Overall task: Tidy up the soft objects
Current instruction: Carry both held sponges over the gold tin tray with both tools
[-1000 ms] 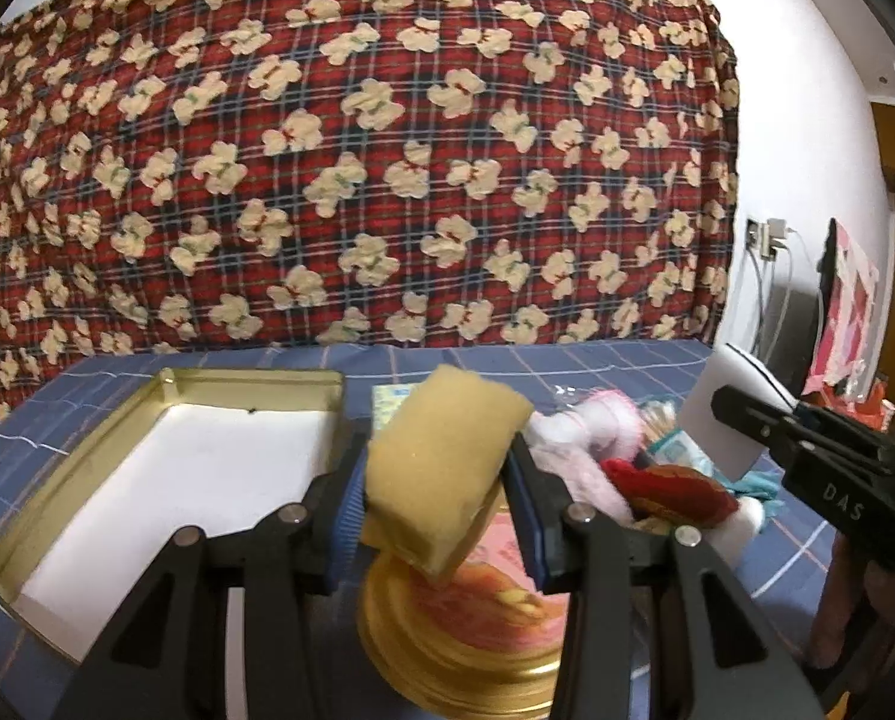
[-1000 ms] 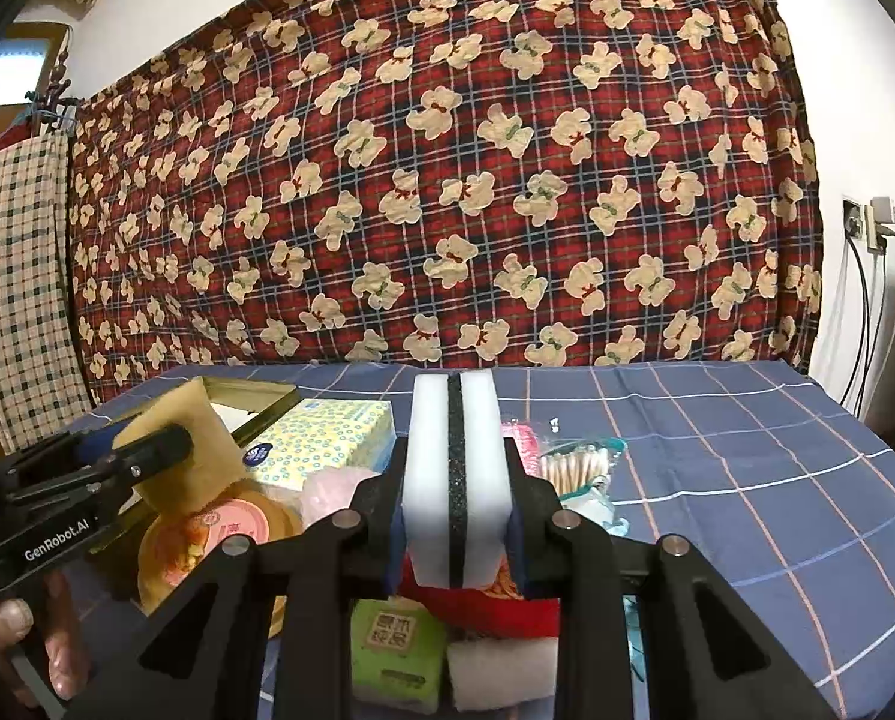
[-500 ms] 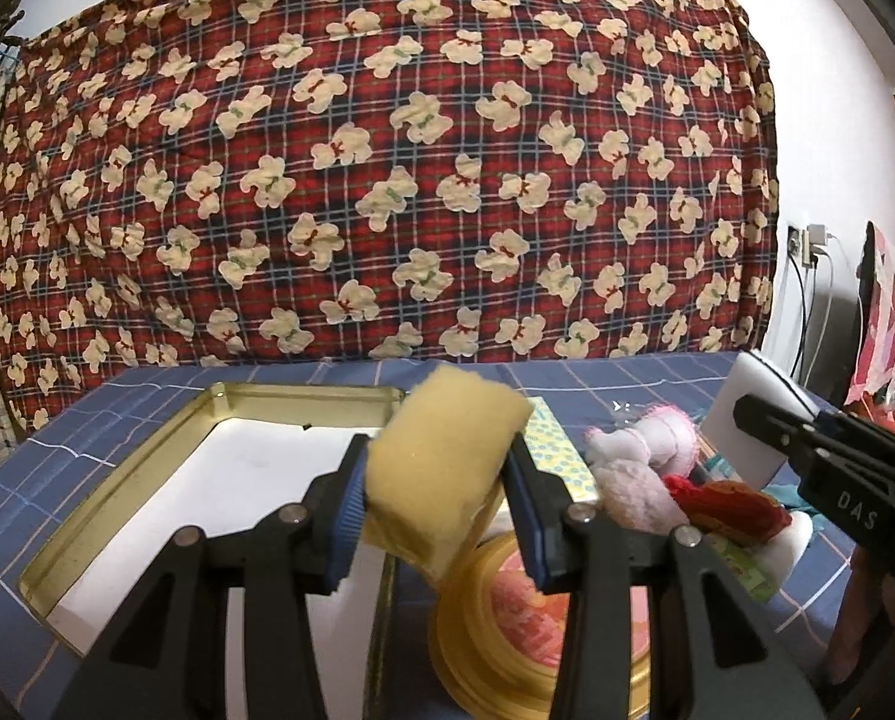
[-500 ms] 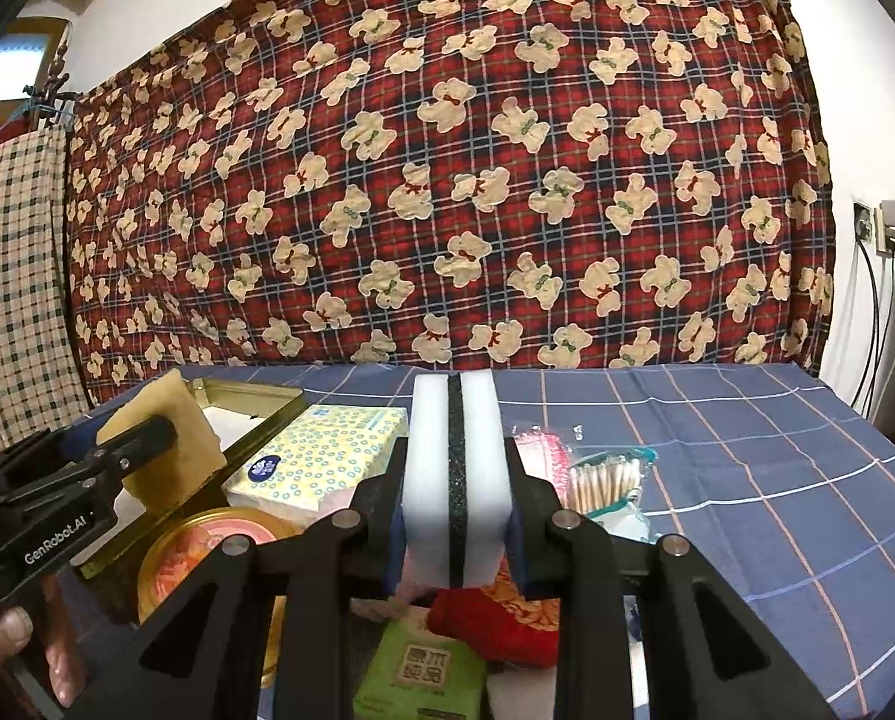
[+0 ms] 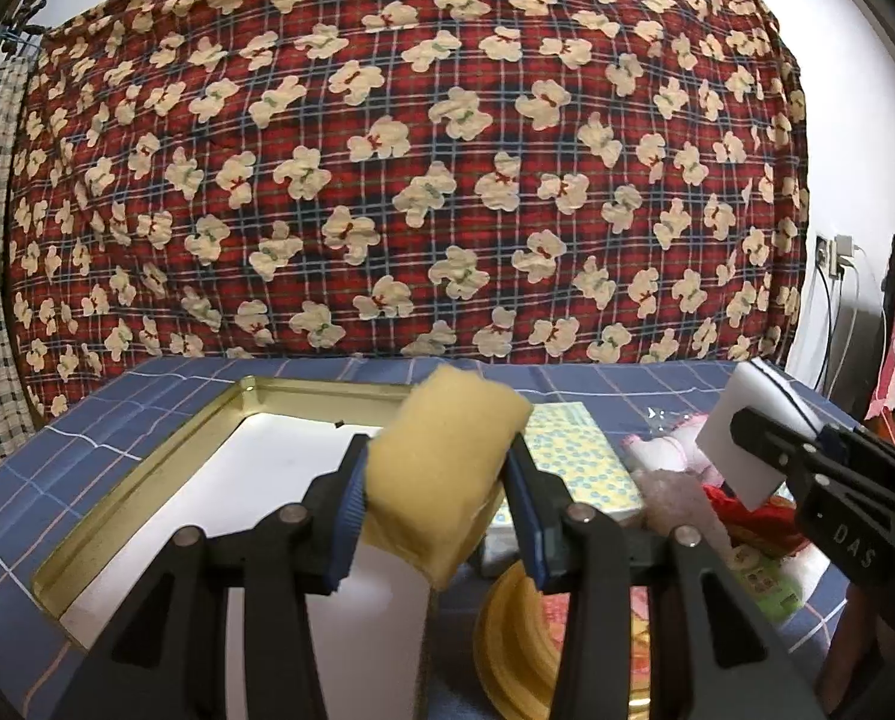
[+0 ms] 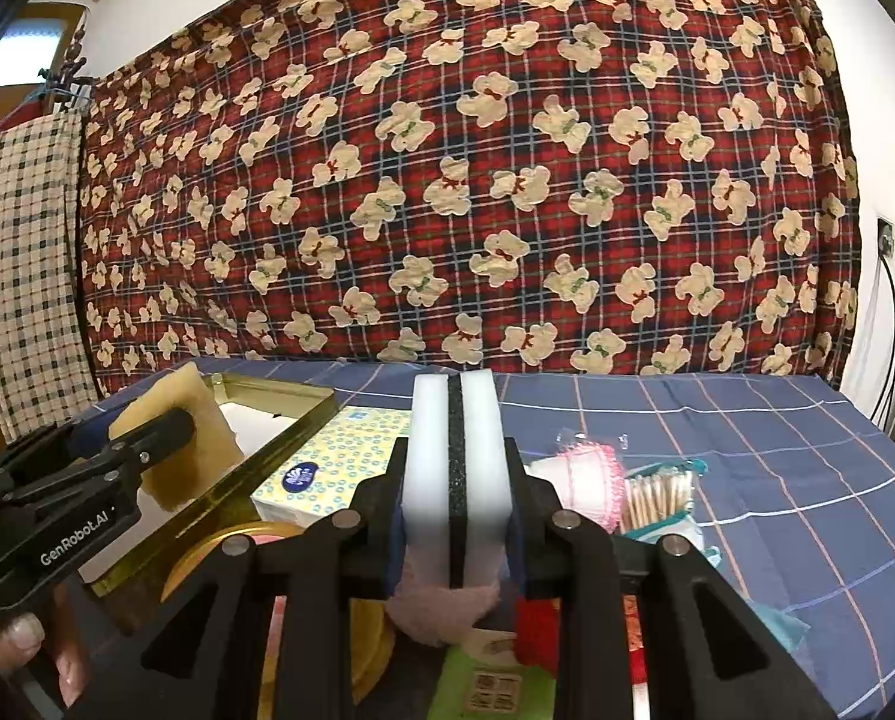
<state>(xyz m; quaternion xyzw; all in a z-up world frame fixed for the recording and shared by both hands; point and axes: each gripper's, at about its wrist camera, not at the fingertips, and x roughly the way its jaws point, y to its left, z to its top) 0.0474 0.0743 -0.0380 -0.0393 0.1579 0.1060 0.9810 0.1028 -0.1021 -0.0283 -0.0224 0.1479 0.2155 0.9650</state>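
Observation:
My left gripper (image 5: pixel 438 474) is shut on a yellow sponge (image 5: pixel 441 462) and holds it above the right edge of a gold-rimmed white tray (image 5: pixel 147 480). My right gripper (image 6: pixel 454 480) is shut on a white sponge with a black middle layer (image 6: pixel 454 462), held above a pile of soft items. In the left wrist view the right gripper (image 5: pixel 765 450) and the white sponge (image 5: pixel 747 438) are at the right. In the right wrist view the left gripper (image 6: pixel 147 438) with the yellow sponge (image 6: pixel 171 414) is at the left, over the tray (image 6: pixel 279 438).
A yellow-dotted tissue pack (image 5: pixel 573 456) lies beside the tray. A round gold tin (image 5: pixel 525 636) sits below the grippers. A pink plush (image 5: pixel 669 492), a red cloth (image 5: pixel 747 516), cotton swabs (image 6: pixel 657 492) and a green packet (image 6: pixel 495 678) lie on the blue checked tablecloth (image 6: pixel 777 450).
My left gripper has moved left with the yellow sponge, from over the gold tin to the tray's right edge. My right gripper has shifted slightly with the white sponge still held.

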